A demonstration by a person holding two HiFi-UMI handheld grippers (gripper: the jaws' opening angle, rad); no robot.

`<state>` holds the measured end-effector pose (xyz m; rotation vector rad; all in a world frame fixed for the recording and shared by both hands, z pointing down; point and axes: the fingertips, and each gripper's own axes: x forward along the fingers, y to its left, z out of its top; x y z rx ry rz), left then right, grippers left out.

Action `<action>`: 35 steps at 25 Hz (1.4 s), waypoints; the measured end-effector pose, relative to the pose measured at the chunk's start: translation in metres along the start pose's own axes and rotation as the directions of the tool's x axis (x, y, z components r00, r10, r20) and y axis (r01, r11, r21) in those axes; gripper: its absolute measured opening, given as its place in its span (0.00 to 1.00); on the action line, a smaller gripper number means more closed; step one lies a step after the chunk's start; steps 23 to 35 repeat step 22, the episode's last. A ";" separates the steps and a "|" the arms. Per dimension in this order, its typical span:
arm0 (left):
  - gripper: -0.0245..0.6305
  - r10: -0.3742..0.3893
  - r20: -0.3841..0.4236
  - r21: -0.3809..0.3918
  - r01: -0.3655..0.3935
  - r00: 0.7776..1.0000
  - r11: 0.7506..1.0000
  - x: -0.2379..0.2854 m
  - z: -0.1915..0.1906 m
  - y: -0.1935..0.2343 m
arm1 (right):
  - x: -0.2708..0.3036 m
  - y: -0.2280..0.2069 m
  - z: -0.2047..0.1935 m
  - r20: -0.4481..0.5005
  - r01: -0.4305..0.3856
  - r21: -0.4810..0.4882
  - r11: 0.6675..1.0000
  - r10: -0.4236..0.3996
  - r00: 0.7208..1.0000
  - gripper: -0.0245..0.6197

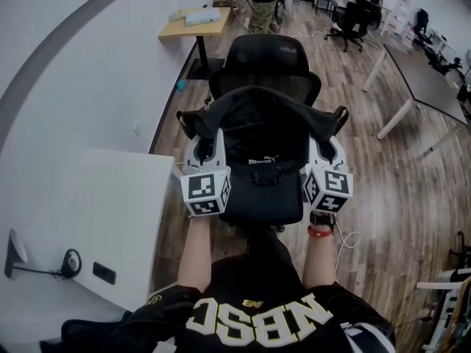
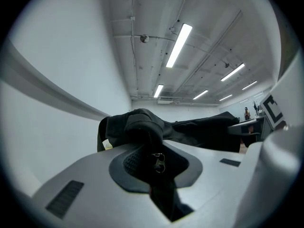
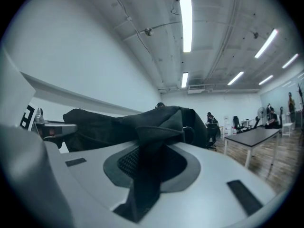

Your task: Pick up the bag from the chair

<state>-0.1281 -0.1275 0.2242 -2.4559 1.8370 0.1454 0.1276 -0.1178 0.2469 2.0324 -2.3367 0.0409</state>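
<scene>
The black bag is held up in front of the black office chair. It is stretched between the two hand-held grippers, with its long axis running from side to side. The left hand-held gripper is closed on a bunched fold at the bag's left end, where a zip pull is seen between the jaws. The right hand-held gripper is clamped on a fold of fabric at the right end. The load is thus shared, with neither hand nearer. The body of the bag hangs below them over the seat, and whether it is clear of the seat cannot be told. The bag's contents are not shown.
</scene>
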 end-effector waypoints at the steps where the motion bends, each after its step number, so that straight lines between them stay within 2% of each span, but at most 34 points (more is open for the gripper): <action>1: 0.15 0.000 0.001 -0.002 0.000 1.000 1.000 -0.002 0.001 0.000 | -0.004 0.002 0.001 0.001 0.002 -0.001 1.000 -0.002 1.000 0.17; 11: 0.15 -0.009 -0.004 -0.035 0.009 1.000 0.999 -0.018 -0.002 -0.003 | -0.025 0.014 -0.007 -0.019 -0.007 0.006 1.000 0.007 1.000 0.17; 17: 0.15 -0.005 -0.010 -0.047 0.005 1.000 0.999 -0.022 -0.008 -0.005 | -0.030 0.023 -0.010 -0.024 -0.037 -0.027 0.999 0.037 0.999 0.17; 35: 0.15 -0.011 -0.006 -0.050 0.010 1.000 0.999 -0.020 -0.011 -0.006 | -0.026 0.025 -0.016 -0.035 -0.045 -0.027 0.999 0.044 0.998 0.17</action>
